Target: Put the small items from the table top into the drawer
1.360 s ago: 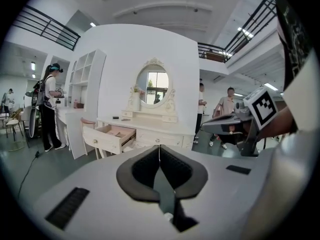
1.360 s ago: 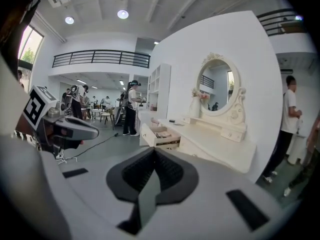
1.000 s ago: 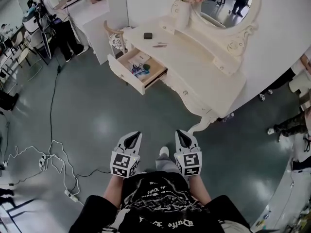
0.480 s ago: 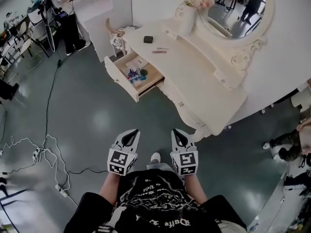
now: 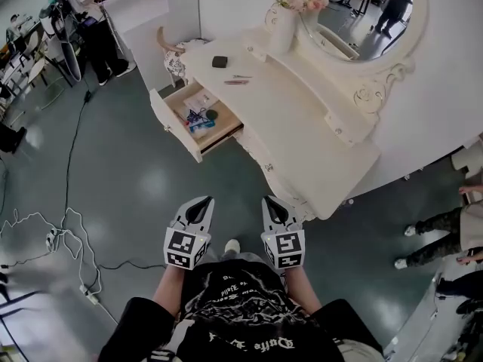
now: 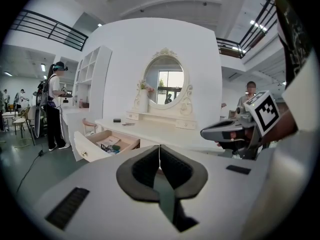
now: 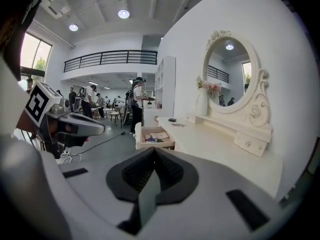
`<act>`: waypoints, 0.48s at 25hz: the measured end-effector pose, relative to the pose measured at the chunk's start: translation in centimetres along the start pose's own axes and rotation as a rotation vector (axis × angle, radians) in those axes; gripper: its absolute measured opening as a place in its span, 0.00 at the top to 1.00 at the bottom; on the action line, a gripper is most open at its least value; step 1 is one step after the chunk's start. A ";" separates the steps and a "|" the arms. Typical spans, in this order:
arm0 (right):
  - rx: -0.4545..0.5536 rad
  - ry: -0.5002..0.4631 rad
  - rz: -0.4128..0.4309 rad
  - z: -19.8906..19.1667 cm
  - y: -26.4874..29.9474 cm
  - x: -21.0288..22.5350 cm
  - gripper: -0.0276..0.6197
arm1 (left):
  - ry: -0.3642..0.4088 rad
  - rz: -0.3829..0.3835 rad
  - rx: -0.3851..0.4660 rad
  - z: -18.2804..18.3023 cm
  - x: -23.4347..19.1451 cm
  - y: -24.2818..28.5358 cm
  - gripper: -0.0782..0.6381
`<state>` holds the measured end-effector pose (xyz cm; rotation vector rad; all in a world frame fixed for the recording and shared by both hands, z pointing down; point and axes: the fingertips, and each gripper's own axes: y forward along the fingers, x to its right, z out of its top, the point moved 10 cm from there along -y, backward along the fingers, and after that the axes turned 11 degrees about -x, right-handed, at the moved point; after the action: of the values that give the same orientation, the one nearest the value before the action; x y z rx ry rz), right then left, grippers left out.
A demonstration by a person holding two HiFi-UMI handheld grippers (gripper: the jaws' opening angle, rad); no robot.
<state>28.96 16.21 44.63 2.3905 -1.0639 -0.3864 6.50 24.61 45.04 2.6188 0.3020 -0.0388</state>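
Observation:
A white dressing table stands ahead with its drawer pulled open; the drawer holds papers and several small things. On the table top lie a small black box and thin pen-like sticks. Both grippers are held side by side close to my body, over the floor and well short of the table. My left gripper is shut and holds nothing. My right gripper is shut too, with nothing in it.
A vase of flowers and an oval mirror stand at the table's back. A chair sits by its far end. Cables trail over the floor at the left. People stand at the far left and the right.
The table and open drawer have drawn nearer and slid left in the head view. Both shut grippers have travelled forward together, still side by side.

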 end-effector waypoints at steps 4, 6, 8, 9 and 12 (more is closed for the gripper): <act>-0.012 0.004 0.011 -0.3 0.4 0.9 0.94 | 0.000 0.003 -0.010 0.2 0.3 0.9 0.87; -0.010 0.005 0.017 -0.3 0.7 1.2 0.94 | -0.001 0.005 -0.016 0.3 0.4 1.2 0.87; -0.010 0.006 0.022 -0.3 0.9 1.4 0.94 | -0.004 0.013 -0.021 0.3 0.4 1.4 0.87; -0.010 0.005 0.025 -0.3 0.9 1.6 0.94 | -0.006 0.017 -0.023 0.4 0.4 1.5 0.87; -0.015 0.000 0.035 -0.3 1.1 2.0 0.94 | -0.002 0.016 -0.040 0.4 0.5 1.9 0.87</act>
<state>29.75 14.18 45.36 2.3553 -1.0980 -0.3810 7.44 22.93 45.49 2.5810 0.2785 -0.0302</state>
